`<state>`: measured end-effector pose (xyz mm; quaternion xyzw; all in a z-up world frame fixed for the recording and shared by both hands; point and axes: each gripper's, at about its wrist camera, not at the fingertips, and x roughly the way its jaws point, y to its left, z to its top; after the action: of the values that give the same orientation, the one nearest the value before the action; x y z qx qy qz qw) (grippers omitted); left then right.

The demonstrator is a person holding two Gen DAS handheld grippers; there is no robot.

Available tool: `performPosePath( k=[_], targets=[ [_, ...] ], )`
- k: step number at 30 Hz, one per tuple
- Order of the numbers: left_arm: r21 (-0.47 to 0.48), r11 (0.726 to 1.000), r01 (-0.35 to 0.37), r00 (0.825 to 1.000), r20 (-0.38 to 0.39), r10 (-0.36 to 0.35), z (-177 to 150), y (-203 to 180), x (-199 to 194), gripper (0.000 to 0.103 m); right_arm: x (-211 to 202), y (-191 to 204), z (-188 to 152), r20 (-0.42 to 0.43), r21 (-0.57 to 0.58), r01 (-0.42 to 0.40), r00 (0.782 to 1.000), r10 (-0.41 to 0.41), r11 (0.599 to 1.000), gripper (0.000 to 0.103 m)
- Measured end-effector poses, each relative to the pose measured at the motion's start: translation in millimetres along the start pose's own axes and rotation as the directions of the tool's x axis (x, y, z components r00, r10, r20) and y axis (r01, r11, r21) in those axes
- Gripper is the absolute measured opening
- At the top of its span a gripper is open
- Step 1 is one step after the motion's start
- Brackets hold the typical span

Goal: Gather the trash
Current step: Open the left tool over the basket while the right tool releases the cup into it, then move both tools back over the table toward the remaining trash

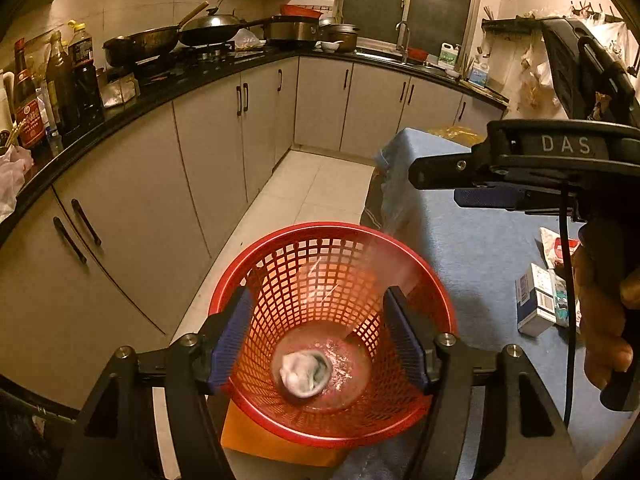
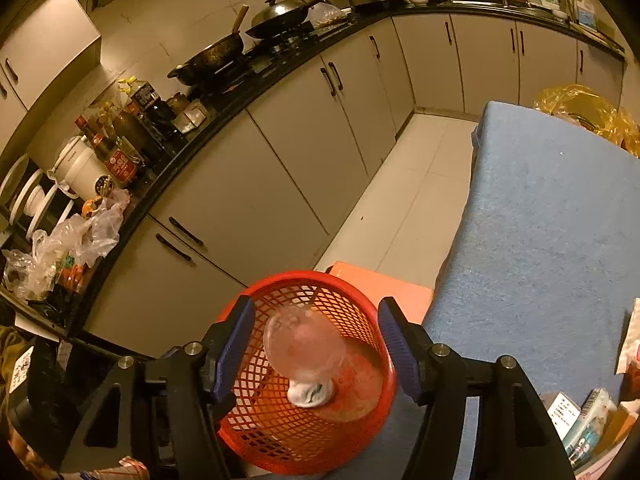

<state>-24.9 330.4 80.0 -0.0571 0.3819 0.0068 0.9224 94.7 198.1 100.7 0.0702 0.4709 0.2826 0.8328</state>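
While both claws hang over the red basket [image 1: 332, 332], a clear plastic cup [image 2: 304, 346] is blurred inside its mouth in the right view, apparently dropping toward the crumpled white wad [image 2: 311, 394] that already lies on the basket floor. In the left view the same cup shows only as a pale streak against the inner wall. The right claw [image 2: 316, 344] stands apart with nothing between its blue pads [image 2: 236, 340], which fits a release made straight above the opening so the cup cannot miss. The left claw [image 1: 318, 340] is likewise spread and empty, poised over the basket rather than holding it. The basket sits on an orange box [image 2: 384, 286] just beside the blue-covered worktop [image 2: 540, 220], near the trash. Cartons [image 1: 538, 300] remain on the worktop, so I judge collecting is unfinished.
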Motion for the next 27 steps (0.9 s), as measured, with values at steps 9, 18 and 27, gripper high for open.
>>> performPosePath(
  k=[9, 18, 27],
  targets=[
    [-0.030, 1.000, -0.005, 0.999, 0.046, 0.006, -3.7, -4.9, -28.8, 0.068, -47.9, -1.1, -17.5, 0.044, -0.020, -0.012, 0.999, 0.012, 1.000, 0.071],
    [-0.047, 0.995, -0.087, 0.994, 0.059, 0.090, -32.6, -49.2, -88.0, 0.068, -105.4, -25.9, -90.3, 0.011, -0.083, -0.017, 1.000, 0.018, 0.996, 0.072],
    [-0.016, 0.992, -0.125, 0.992, 0.022, 0.125, -60.6, -117.0, -125.5, 0.069, -151.2, -70.9, -147.2, -0.014, -0.129, 0.014, 1.000, -0.016, 0.992, 0.072]
  ],
)
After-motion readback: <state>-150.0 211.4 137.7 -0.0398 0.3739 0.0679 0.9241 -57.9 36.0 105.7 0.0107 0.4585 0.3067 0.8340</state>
